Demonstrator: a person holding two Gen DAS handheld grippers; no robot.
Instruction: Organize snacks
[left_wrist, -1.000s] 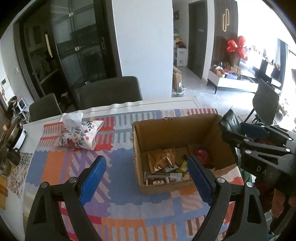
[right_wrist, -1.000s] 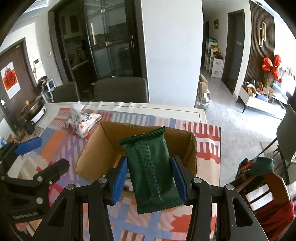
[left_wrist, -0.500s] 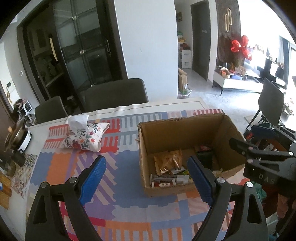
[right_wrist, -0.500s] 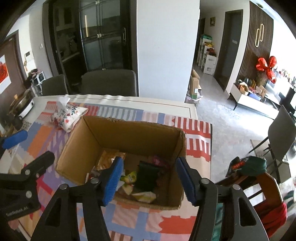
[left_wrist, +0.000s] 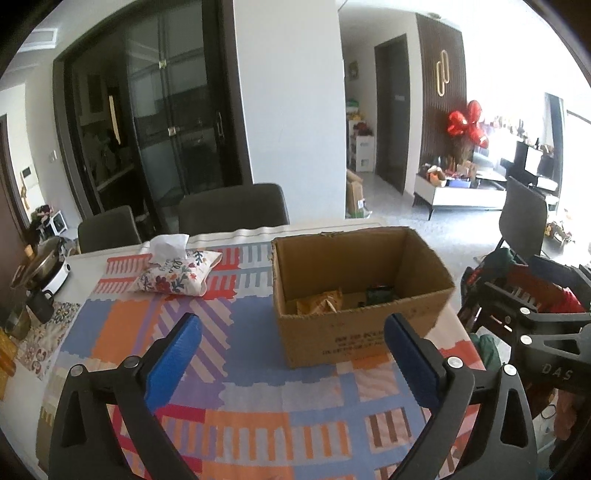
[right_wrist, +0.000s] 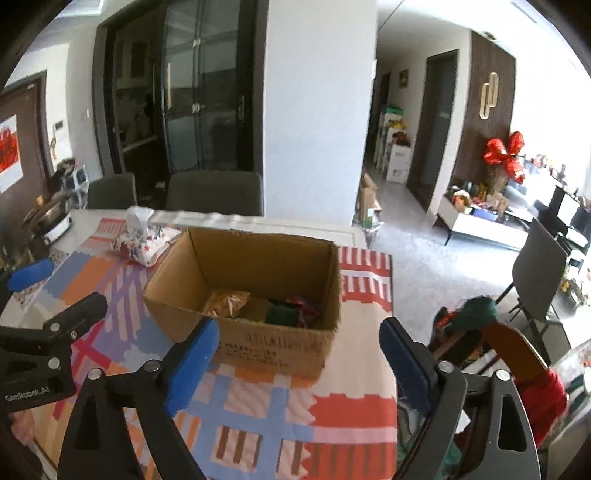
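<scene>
An open cardboard box (left_wrist: 354, 332) stands on the patterned tablecloth; it also shows in the right wrist view (right_wrist: 273, 347). Inside lie several snacks: an orange bag (left_wrist: 320, 302) (right_wrist: 227, 301) and a dark green packet (right_wrist: 282, 314) (left_wrist: 380, 293). My left gripper (left_wrist: 291, 354) is open and empty, in front of the box and to its left. My right gripper (right_wrist: 297, 360) is open and empty, in front of the box's near wall. Each gripper shows at the edge of the other's view.
A floral tissue pouch (left_wrist: 175, 271) (right_wrist: 142, 240) lies at the table's far left. Two grey chairs (left_wrist: 232, 205) stand behind the table. A pot (left_wrist: 44, 264) sits at the left edge. A chair with clothes (right_wrist: 495, 332) stands right of the table.
My right gripper opened and let the green packet fall into the box. Both grippers then drew back and lower, away from the box.
</scene>
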